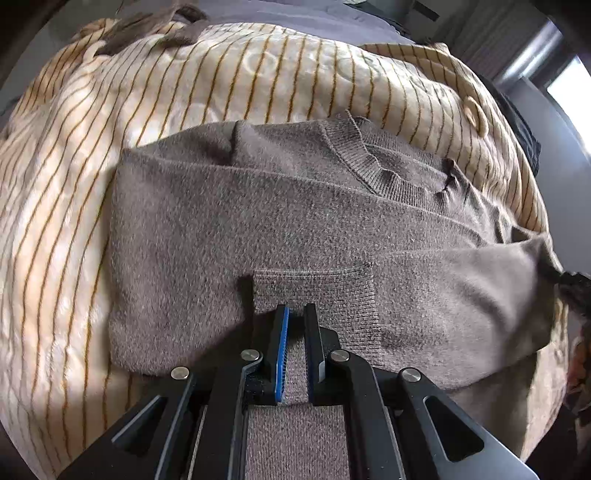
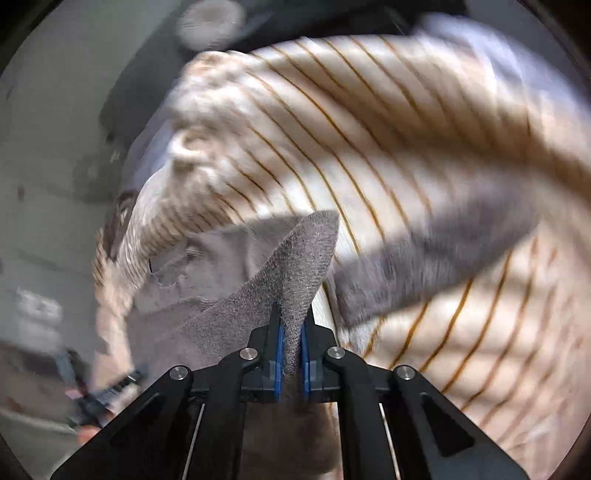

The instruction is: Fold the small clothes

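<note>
A grey-brown knit sweater [image 1: 258, 221] lies flat on a cream quilt, its ribbed neckline [image 1: 369, 162] at the far right. A sleeve is folded across the body, and its ribbed cuff [image 1: 325, 295] runs between the fingers of my left gripper [image 1: 295, 310], which is shut on it. In the blurred right wrist view, my right gripper [image 2: 291, 314] is shut on a ribbed edge of the sweater [image 2: 295, 266] and holds it up off the quilt. More of the sweater [image 2: 424, 258] trails away to the right.
The cream quilt with thin brown stripes [image 1: 110, 147] covers the whole surface and bunches up at its edges [image 2: 199, 110]. Another brown garment [image 1: 147, 26] lies at the quilt's far left corner. A blurred dark object [image 2: 103, 391] shows at lower left, off the quilt.
</note>
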A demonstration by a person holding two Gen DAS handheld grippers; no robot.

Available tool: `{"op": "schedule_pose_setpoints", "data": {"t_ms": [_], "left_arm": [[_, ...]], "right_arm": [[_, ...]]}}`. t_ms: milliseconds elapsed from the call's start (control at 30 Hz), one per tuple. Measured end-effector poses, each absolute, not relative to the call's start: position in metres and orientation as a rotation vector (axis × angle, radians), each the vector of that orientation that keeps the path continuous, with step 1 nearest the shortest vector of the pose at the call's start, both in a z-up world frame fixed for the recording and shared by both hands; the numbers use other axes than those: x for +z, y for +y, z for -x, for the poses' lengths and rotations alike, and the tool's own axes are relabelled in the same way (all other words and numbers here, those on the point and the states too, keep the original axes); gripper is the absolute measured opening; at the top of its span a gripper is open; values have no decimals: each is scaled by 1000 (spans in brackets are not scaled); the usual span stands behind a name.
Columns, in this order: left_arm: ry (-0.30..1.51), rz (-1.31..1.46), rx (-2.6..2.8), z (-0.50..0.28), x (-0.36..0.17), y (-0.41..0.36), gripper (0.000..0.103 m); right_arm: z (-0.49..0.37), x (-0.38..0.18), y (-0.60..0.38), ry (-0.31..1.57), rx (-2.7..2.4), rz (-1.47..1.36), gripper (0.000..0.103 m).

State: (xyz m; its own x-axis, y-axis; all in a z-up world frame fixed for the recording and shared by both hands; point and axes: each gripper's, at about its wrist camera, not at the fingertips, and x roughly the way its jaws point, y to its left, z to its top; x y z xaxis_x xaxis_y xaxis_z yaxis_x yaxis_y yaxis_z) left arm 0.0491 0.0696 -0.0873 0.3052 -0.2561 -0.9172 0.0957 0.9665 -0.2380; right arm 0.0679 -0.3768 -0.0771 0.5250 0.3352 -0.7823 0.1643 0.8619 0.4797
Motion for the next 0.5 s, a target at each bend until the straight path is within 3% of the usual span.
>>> {"op": "schedule_pose_setpoints", "data": {"t_ms": [167, 333, 500], "left_arm": [[1238, 100, -233, -55, -94, 53, 8], [1235, 107, -228, -58, -92, 64, 8], [1221, 100, -180, -53, -77, 88, 8]], "right_arm": [[-78, -99, -376, 1127, -6, -355, 8], [-65, -120, -404, 1103, -26, -578, 9], [-49, -96, -405, 1104, -103, -546, 15]]}}
